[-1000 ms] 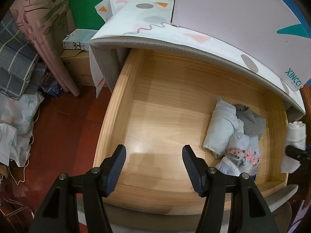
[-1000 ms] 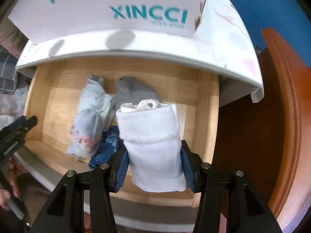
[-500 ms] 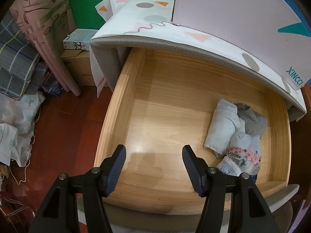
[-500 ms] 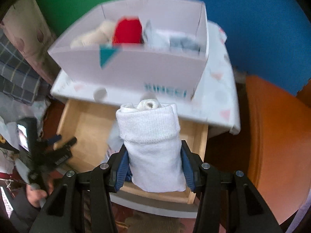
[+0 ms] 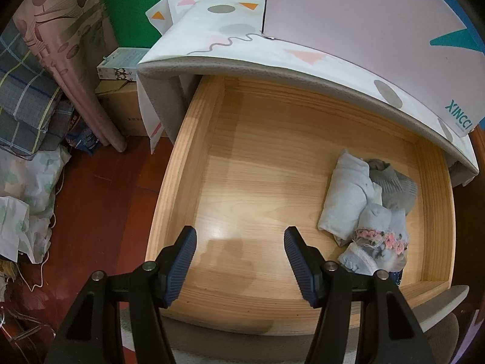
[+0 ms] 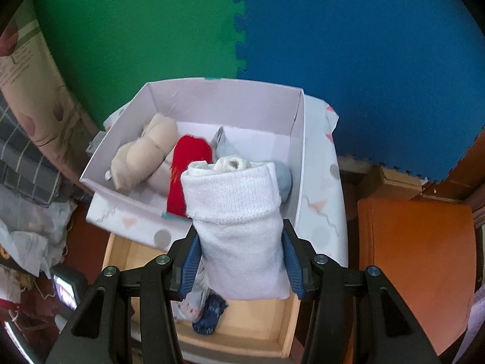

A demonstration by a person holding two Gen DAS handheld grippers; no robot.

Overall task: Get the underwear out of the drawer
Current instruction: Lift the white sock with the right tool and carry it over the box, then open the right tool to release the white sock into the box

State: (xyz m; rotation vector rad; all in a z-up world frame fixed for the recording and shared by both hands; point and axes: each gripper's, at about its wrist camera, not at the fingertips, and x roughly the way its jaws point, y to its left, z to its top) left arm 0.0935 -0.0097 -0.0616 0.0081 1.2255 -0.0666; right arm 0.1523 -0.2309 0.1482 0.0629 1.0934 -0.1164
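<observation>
My right gripper (image 6: pixel 241 261) is shut on a rolled white underwear bundle (image 6: pixel 239 227), held high above the open wooden drawer (image 6: pixel 260 330). Beyond it stands a white cardboard box (image 6: pixel 298 157) on the cabinet top, holding a beige roll (image 6: pixel 142 154), a red roll (image 6: pixel 188 176) and grey-blue pieces. In the left wrist view, my left gripper (image 5: pixel 239 262) hangs open over the bare left part of the drawer (image 5: pixel 182 182) with nothing between its fingers. Several folded pieces remain at the drawer's right: a pale blue roll (image 5: pixel 345 194), a grey one (image 5: pixel 394 185) and a lace-trimmed one (image 5: pixel 379 239).
A patterned cloth (image 5: pixel 224 27) covers the cabinet top. Piled fabric and bags (image 5: pixel 27 163) lie on the red floor at left, beside a cardboard carton (image 5: pixel 121 106). An orange wooden surface (image 6: pixel 418 261) lies to the right. Green and blue foam mats (image 6: pixel 348 45) line the wall.
My right gripper rose with the white bundle from just over the drawer to above the box, whose inside now shows. It left the left wrist view. The left gripper stayed still.
</observation>
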